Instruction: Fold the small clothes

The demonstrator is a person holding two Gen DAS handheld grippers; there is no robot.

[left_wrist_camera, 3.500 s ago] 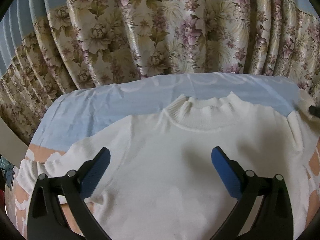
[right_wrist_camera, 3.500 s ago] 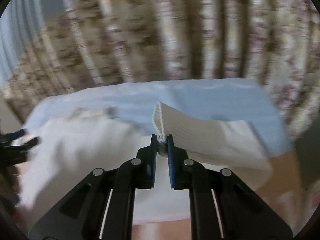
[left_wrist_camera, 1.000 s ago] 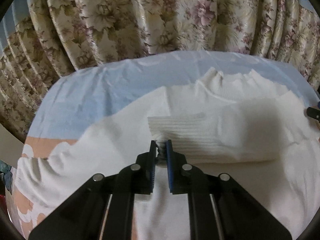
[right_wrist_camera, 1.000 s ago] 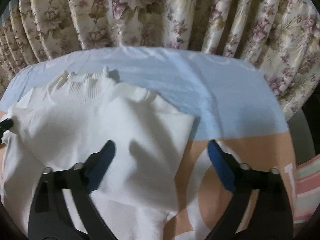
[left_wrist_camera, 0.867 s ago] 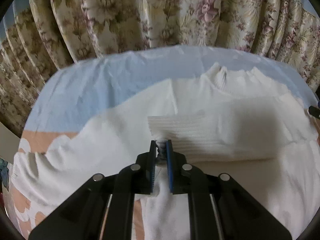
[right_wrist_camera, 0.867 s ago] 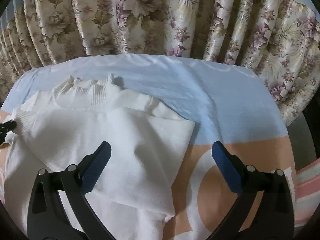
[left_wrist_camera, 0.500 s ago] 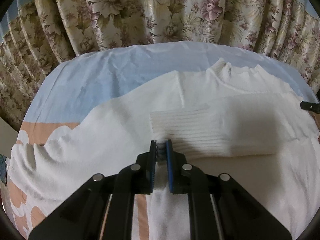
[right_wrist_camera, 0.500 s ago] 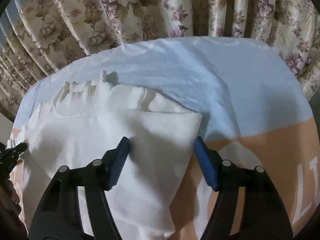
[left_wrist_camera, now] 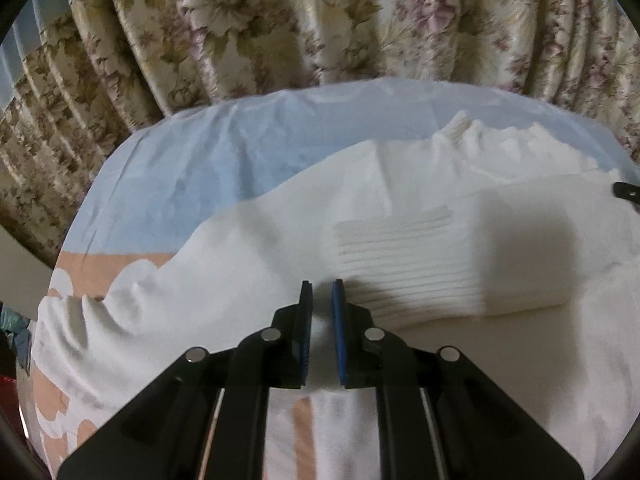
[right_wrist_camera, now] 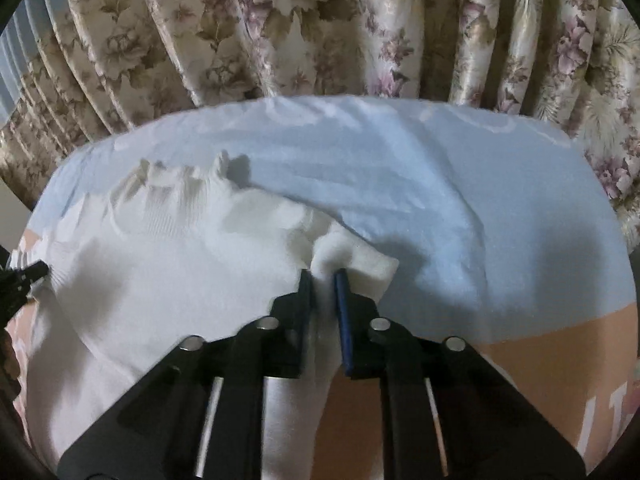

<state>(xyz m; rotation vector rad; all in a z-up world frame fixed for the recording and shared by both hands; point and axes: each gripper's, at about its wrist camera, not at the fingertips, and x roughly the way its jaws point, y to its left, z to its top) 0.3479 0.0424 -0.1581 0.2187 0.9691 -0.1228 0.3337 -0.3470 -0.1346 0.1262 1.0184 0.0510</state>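
A small white knit sweater (left_wrist_camera: 248,264) lies flat on the bed, collar away from me. Its right sleeve is folded across the chest, with the ribbed cuff (left_wrist_camera: 400,256) just beyond my left gripper (left_wrist_camera: 321,286). The left jaws stand slightly apart and the cuff is no longer between them. In the right wrist view my right gripper (right_wrist_camera: 324,276) is shut on the sweater's folded right shoulder edge (right_wrist_camera: 360,268), fabric bunched between the jaws. The ribbed collar (right_wrist_camera: 172,188) lies to its left. The left sleeve (left_wrist_camera: 80,320) stretches out to the left.
The bed sheet (right_wrist_camera: 440,184) is light blue at the far end and peach with white shapes (right_wrist_camera: 540,360) nearer me. Floral curtains (left_wrist_camera: 320,20) hang close behind the bed. The bed edge drops off at right (right_wrist_camera: 628,240).
My left gripper has let go of the cuff and its jaws have parted a little. My right gripper has moved forward and closed from wide open onto the sweater's right shoulder edge.
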